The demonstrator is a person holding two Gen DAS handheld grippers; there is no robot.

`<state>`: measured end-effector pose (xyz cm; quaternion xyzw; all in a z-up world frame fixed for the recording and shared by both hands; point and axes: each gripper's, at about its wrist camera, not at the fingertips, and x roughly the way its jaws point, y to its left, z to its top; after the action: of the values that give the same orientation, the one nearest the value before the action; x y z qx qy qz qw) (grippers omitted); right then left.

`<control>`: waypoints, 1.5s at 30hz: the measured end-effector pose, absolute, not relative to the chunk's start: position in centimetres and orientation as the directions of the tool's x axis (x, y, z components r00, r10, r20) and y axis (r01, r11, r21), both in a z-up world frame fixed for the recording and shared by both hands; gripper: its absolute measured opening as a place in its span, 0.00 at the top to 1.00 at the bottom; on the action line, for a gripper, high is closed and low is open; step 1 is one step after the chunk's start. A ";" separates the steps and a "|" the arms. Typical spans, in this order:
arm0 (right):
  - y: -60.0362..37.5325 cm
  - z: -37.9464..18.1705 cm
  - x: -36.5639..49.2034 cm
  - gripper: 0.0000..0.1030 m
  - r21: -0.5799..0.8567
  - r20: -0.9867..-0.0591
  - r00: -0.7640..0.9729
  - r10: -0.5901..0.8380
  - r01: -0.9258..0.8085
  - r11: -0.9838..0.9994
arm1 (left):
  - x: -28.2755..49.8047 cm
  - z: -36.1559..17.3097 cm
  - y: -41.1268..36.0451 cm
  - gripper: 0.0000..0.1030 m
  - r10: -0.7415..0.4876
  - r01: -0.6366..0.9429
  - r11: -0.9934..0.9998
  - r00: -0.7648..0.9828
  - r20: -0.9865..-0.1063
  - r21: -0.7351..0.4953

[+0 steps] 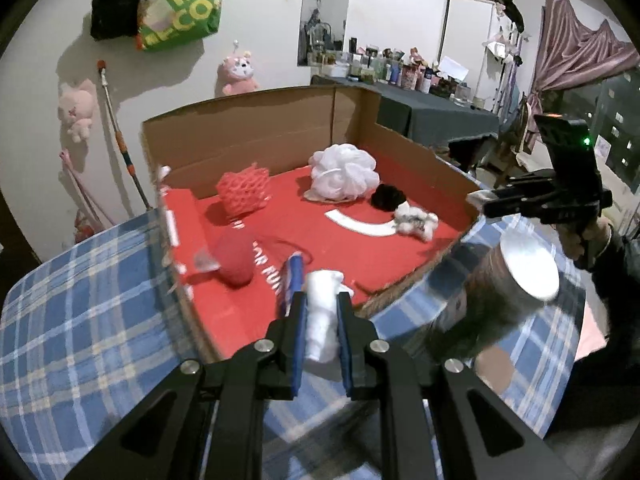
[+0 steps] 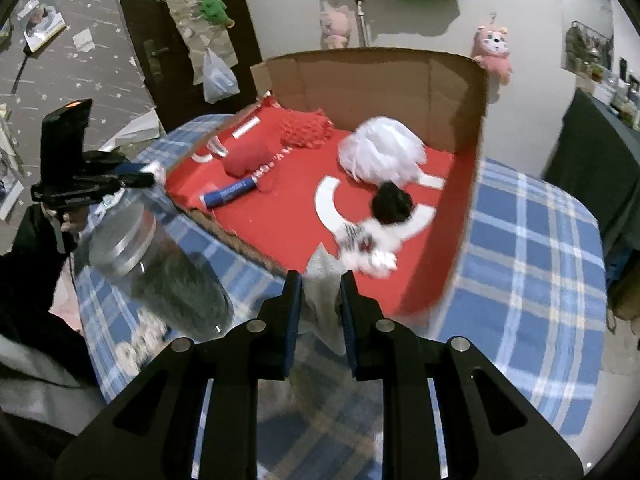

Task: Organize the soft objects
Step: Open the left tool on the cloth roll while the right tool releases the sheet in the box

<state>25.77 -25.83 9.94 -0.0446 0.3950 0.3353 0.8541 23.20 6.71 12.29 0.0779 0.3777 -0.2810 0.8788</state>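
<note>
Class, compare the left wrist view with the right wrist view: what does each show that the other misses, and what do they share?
Only the left wrist view shows the left gripper shut on a white soft roll, plus a cluttered dresser and pink curtain.

Only the right wrist view shows the right gripper shut on a pale cloth, plus a dark door.

Both show the red-lined cardboard box, white mesh pouf, black fuzzy item, lidded jar and blue plaid cloth.

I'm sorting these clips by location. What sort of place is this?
Most likely a lived-in bedroom or small flat, not a lab. Plush toys hang on the wall, a side table is crowded with cosmetic bottles, and pink curtains frame a night window. The work surface wears a blue plaid cloth.
</note>
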 end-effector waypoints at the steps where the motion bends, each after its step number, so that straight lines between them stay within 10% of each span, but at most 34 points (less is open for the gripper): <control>1: -25.5 10.1 26.2 0.82 0.192 -0.705 0.459 0.541 -0.611 0.768 | 23.9 12.4 6.1 0.85 -0.436 0.554 0.828 0.543 -0.717 -0.083; 45: -14.0 4.2 40.7 0.79 0.052 -0.930 0.267 0.253 -0.584 0.810 | 38.7 6.4 -2.1 0.75 -0.281 0.503 0.861 0.343 -0.896 -0.077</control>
<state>40.71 -13.98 4.22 -0.1526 0.5430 0.2678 0.7811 38.71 -2.05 6.42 0.1067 0.5198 -0.2409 0.8126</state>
